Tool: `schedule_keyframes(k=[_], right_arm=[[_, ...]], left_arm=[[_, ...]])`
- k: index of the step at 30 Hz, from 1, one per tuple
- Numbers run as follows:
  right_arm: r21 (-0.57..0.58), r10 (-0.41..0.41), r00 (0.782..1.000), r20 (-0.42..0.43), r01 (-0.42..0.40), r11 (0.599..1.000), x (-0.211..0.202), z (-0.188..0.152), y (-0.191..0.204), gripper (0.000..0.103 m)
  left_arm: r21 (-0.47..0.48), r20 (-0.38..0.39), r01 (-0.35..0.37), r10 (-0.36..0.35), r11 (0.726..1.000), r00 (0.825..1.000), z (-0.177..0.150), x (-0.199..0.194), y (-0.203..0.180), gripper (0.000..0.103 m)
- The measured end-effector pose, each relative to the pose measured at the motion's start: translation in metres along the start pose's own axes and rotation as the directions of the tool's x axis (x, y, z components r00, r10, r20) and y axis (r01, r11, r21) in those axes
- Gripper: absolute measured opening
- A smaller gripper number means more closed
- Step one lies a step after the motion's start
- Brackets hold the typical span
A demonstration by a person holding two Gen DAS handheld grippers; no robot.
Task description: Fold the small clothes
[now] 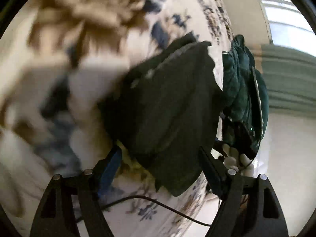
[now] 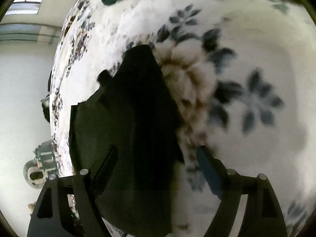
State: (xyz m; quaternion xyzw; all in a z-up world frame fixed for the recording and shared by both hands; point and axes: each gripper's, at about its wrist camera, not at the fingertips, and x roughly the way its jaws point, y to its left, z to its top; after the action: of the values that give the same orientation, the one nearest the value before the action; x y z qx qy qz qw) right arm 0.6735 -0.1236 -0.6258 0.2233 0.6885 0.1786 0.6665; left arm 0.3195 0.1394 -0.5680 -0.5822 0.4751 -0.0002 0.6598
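I read both grippers, left (image 1: 160,158) and right (image 2: 158,158), as spread and released over the black garment (image 1: 167,106) lying mid-frame on the floral bed (image 1: 39,158), apparently part-folded, with green clothes (image 1: 243,90) at right still unfolded.

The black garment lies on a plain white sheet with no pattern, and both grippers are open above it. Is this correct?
Not quite. The sheet is not plain: both wrist views show a white cover printed with dark blue and brown flowers. The rest holds: the black garment lies on it, with the left gripper and right gripper open.
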Motion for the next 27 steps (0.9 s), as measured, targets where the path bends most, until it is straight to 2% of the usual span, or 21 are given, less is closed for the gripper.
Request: schedule_keyframes(k=[3, 6, 8, 9, 10, 12, 15, 17, 20, 22, 23, 25, 26, 27], right_arm=[[-0.013, 0.068, 0.997, -0.034, -0.069, 0.998, 0.023, 0.019, 0.005, 0.083], [-0.026, 0.102, 0.993, -0.053, -0.103, 0.994, 0.039, 0.025, 0.014, 0.084], [-0.022, 0.098, 0.995, -0.034, -0.099, 0.995, 0.043, 0.022, 0.017, 0.081], [-0.031, 0.091, 0.995, -0.025, -0.092, 0.995, 0.044, 0.02, 0.02, 0.061], [-0.04, 0.068, 0.997, -0.022, -0.069, 0.997, 0.045, 0.016, 0.021, 0.031], [-0.011, 0.095, 0.995, -0.003, -0.095, 0.995, 0.043, 0.006, 0.018, 0.023], [0.059, 0.136, 0.989, 0.063, -0.14, 0.988, 0.024, -0.017, 0.012, 0.022], [0.097, 0.145, 0.984, 0.099, -0.155, 0.983, 0.011, -0.045, 0.011, 0.021], [0.171, 0.17, 0.974, 0.153, -0.195, 0.966, -0.008, -0.111, 0.011, 0.021], [0.224, 0.165, 0.97, 0.176, -0.203, 0.953, -0.012, -0.162, 0.012, 0.021], [0.257, 0.165, 0.97, 0.179, -0.208, 0.944, -0.01, -0.191, 0.015, 0.021], [0.305, 0.145, 0.975, 0.171, -0.192, 0.933, 0.002, -0.237, 0.023, 0.022], [0.331, 0.13, 0.977, 0.17, -0.181, 0.926, 0.011, -0.26, 0.027, 0.023], [0.34, 0.126, 0.979, 0.16, -0.175, 0.924, 0.016, -0.268, 0.027, 0.027]], left_arm=[[-0.03, 0.031, 0.005, -0.004, 1.0, 1.0, 0.001, 0.031, 0.0, 0.078], [-0.064, 0.156, 0.027, -0.016, 0.998, 0.988, 0.009, 0.038, -0.006, 0.075], [-0.065, 0.209, 0.014, -0.001, 0.998, 0.978, 0.017, 0.035, -0.012, 0.047], [-0.057, 0.222, 0.011, 0.002, 0.998, 0.975, 0.022, 0.032, -0.015, 0.038], [-0.038, 0.227, 0.013, -0.004, 0.999, 0.974, 0.027, 0.029, -0.019, 0.029], [0.048, 0.201, -0.006, -0.004, 0.999, 0.98, 0.038, 0.019, -0.031, 0.027], [0.172, 0.137, -0.039, 0.016, 0.984, 0.99, 0.062, 0.004, -0.048, 0.027], [0.24, 0.085, -0.047, 0.027, 0.97, 0.996, 0.084, -0.011, -0.054, 0.027], [0.342, 0.029, -0.078, 0.073, 0.937, 0.997, 0.109, -0.021, -0.069, 0.027], [0.41, -0.025, -0.121, 0.143, 0.904, 0.989, 0.12, -0.019, -0.07, 0.032], [0.42, -0.068, -0.111, 0.153, 0.901, 0.986, 0.128, -0.014, -0.067, 0.037], [0.427, -0.108, -0.18, 0.247, 0.886, 0.963, 0.14, -0.004, -0.057, 0.046], [0.411, -0.124, -0.183, 0.253, 0.893, 0.959, 0.142, -0.003, -0.051, 0.046], [0.4, -0.119, -0.183, 0.249, 0.898, 0.961, 0.141, -0.008, -0.048, 0.047]])
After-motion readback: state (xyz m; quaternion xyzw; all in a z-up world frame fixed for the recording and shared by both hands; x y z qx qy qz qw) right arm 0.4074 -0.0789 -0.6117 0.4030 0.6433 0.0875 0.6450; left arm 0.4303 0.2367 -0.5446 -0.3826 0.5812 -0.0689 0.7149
